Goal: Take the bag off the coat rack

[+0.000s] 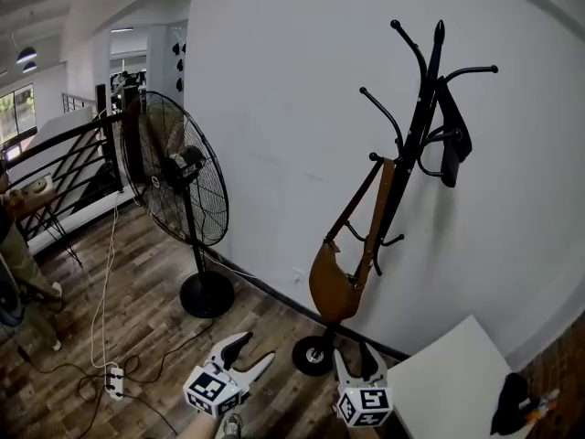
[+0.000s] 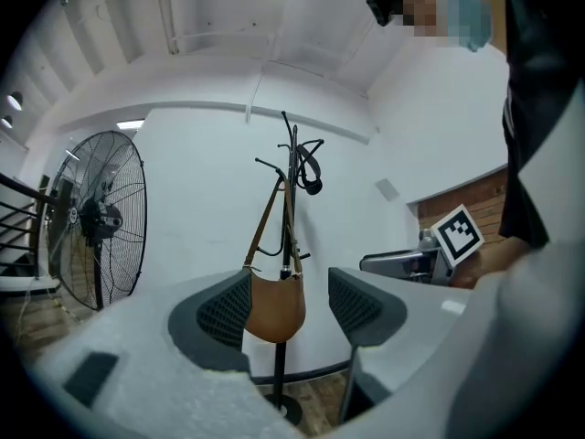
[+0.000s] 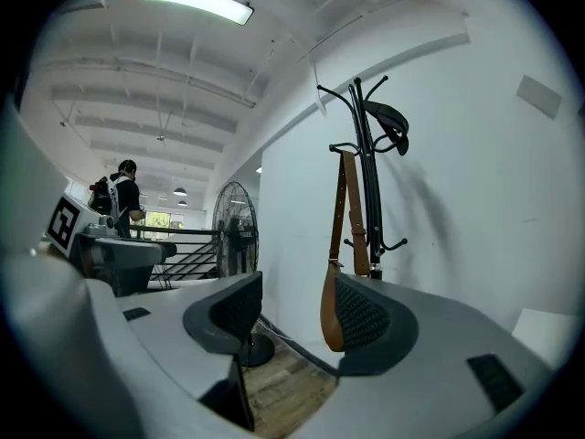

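- While bag hangs by its strap on rack, L gripper & R gripper sit low, well apart from it
- Both w/ jaws wide apart, nothing gripped

Setting: open indoor workspace, loft-like.
Floor: dark wood-plank floor.
Ceiling: white beamed ceiling, long fluorescent tube lamp.
Fittings: large black pedestal fan, black metal railing, white power strip.

The wooden floor bears the coat rack by the wall, a pedestal fan left of it, and a power strip.
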A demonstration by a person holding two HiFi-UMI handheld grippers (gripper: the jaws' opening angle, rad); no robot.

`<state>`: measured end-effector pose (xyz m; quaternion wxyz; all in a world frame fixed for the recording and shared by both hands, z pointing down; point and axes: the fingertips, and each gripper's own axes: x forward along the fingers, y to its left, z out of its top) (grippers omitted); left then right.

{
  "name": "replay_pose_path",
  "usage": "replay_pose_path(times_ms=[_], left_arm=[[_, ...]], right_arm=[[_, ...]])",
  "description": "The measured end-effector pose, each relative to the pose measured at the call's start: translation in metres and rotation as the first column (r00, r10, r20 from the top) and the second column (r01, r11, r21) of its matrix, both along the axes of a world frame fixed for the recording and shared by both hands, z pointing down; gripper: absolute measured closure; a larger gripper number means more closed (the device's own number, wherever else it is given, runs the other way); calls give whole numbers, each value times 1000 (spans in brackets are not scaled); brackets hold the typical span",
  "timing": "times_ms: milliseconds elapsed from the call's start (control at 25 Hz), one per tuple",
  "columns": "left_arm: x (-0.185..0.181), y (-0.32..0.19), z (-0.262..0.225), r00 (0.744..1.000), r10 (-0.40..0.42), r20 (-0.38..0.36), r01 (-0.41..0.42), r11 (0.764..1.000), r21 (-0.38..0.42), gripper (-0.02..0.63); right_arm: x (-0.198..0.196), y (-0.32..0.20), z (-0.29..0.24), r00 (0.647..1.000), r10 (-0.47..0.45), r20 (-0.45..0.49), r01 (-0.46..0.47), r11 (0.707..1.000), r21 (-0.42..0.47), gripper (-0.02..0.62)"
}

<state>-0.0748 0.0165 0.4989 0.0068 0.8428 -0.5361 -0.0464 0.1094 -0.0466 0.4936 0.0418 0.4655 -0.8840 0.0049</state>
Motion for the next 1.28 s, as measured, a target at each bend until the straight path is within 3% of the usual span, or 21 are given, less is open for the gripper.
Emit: replay_pose_path(times_ms=[560, 1000, 1280], left_arm=[[-63, -106, -10, 974, 226, 18, -226, 974, -29, 353], [-60, -161, -7, 919, 391, 47, -390, 920, -25, 353], [-46, -199, -6, 918, 392, 57, -391, 920, -26, 354]], right_arm=[[-55, -66, -5, 970, 243, 17, -243, 970, -20, 365], [-48, -91, -18, 915, 404, 9, -404, 915, 21, 370], [-40, -125, -22, 912, 409, 18, -409, 912, 32, 373]])
